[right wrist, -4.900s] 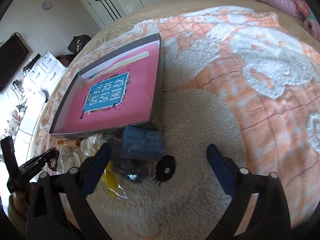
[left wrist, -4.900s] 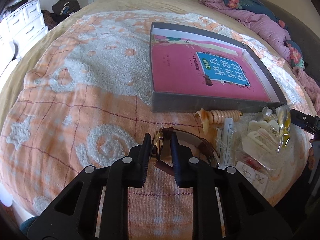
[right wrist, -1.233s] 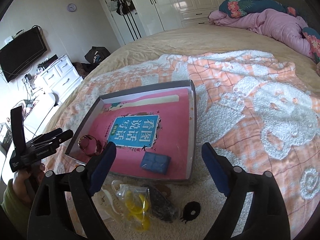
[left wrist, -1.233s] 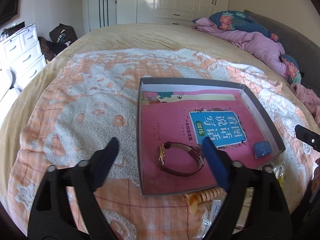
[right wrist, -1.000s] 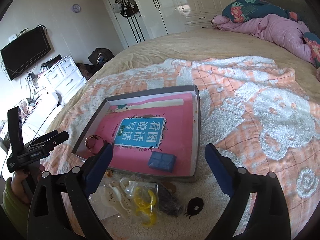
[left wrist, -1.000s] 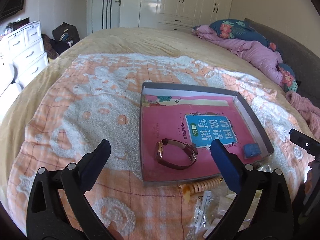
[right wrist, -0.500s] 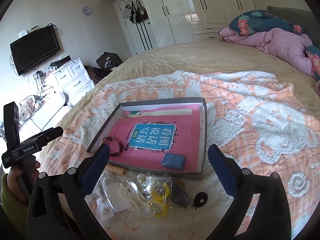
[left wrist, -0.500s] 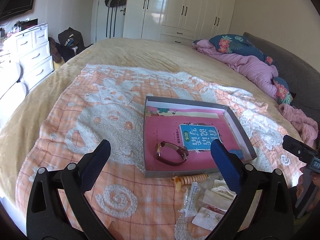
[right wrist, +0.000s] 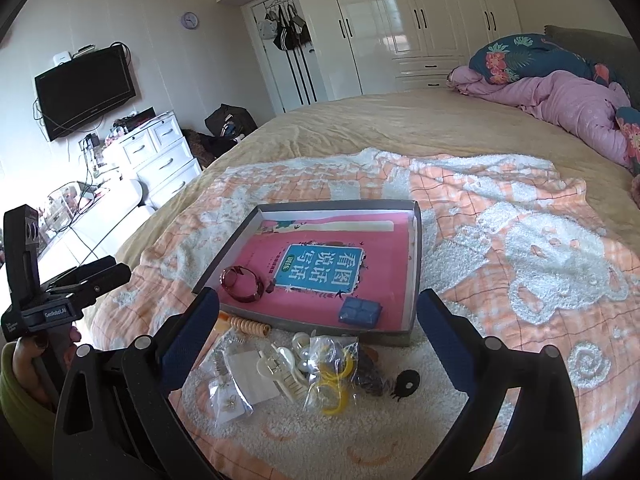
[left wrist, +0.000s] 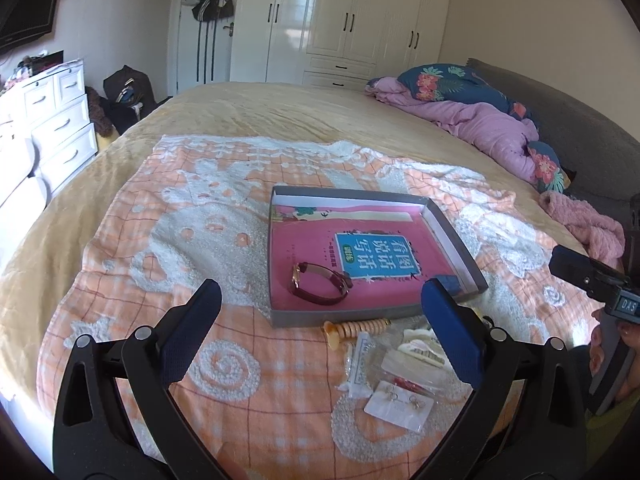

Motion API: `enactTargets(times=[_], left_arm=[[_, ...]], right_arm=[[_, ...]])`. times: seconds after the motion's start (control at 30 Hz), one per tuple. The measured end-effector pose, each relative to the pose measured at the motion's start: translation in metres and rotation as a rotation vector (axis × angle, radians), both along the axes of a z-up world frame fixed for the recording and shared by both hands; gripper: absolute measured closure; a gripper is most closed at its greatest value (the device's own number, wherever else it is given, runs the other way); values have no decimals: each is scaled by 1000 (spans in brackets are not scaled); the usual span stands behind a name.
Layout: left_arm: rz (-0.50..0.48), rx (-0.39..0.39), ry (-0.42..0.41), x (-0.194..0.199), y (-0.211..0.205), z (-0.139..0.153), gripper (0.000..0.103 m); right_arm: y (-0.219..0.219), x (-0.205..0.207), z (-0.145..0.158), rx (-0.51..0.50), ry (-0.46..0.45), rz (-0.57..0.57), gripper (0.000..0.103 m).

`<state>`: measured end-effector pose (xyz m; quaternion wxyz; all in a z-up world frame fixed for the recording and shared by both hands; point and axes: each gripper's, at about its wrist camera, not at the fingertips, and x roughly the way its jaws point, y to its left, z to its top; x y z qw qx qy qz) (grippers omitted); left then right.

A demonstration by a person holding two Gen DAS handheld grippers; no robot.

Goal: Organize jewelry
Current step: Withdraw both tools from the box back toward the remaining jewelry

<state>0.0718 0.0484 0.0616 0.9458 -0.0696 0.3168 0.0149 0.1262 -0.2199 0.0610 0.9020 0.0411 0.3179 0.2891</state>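
Left hand-held gripper (left wrist: 318,330): black plastic frame with rivets, blue rubber-faced pads (left wrist: 192,336), jaws spread wide, nothing held. It occupies the lower part of the left wrist view, raised above the bed. In the right wrist view its body at the left edge carries white lettering too small to read with certainty.

Right hand-held gripper (right wrist: 318,334): same construction, jaws spread wide, nothing held. In the left wrist view its body appears at the right edge with a small label reading "DAS".

Between the pads, lower centre of both views, loose items lie on the blanket (left wrist: 160,240), which is orange-and-white, tufted, with raised swirl and star figures:
- coiled cream spiral hair tie (left wrist: 354,327), just beside the tray's near wall;
- clear plastic bags, one with an earring card (left wrist: 400,404);
- white hair clips (right wrist: 280,364);
- bag of yellow rings (right wrist: 332,384);
- black flat disc-shaped piece (right wrist: 406,382).

Shallow grey rectangular tray (left wrist: 456,240), centre of frame, on the blanket. Inside lies a pink book with a blue title panel (right wrist: 320,266) in white Chinese characters. On the book:
- wristwatch (left wrist: 320,288) with dark red strap and gold-toned case, near left corner;
- small blue square-patterned case (right wrist: 359,312), near right corner.
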Motion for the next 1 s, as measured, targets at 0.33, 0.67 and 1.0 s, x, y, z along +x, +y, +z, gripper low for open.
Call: enactTargets(times=[0.33,0.67,1.0], left_arm=[[-70,4,30,-11,-19,-11,9],[-118,21,71,-20,-33,-25,9],[-218,63,147,-28,-56,-56,9]], right_arm=[[-1,-9,-5,-6,11,7,5],[2,-16,-19,-32,38,24,5],[-1,-21,-41,-58,91,41,5]])
